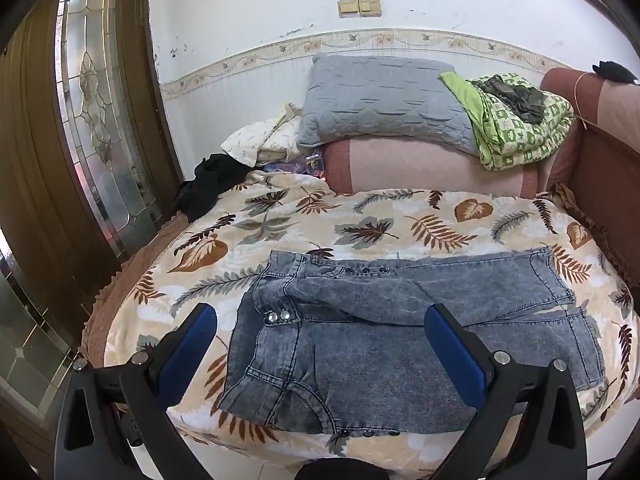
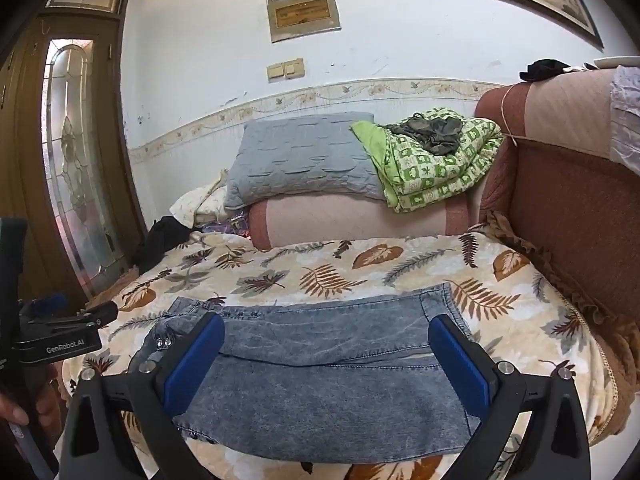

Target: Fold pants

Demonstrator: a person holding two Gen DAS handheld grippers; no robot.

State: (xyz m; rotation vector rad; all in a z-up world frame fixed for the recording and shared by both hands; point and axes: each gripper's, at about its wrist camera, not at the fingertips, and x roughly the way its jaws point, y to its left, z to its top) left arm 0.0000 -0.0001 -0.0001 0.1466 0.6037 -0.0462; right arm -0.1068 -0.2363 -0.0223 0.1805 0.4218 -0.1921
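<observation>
With both the left gripper (image 1: 320,332) and right gripper (image 2: 326,344) spread wide and empty, the faded blue denim pants (image 1: 400,344) should be pinched cleanly at matching edges.

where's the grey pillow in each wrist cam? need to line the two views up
Left wrist: grey pillow upper centre, on the pink bolster, left of the green patterned blanket.
Right wrist: grey pillow centre-left, above mid-height, on the same bolster, blanket at its right.
Shared landmark: the beige wall switches, directly above the pillow in both views.
</observation>
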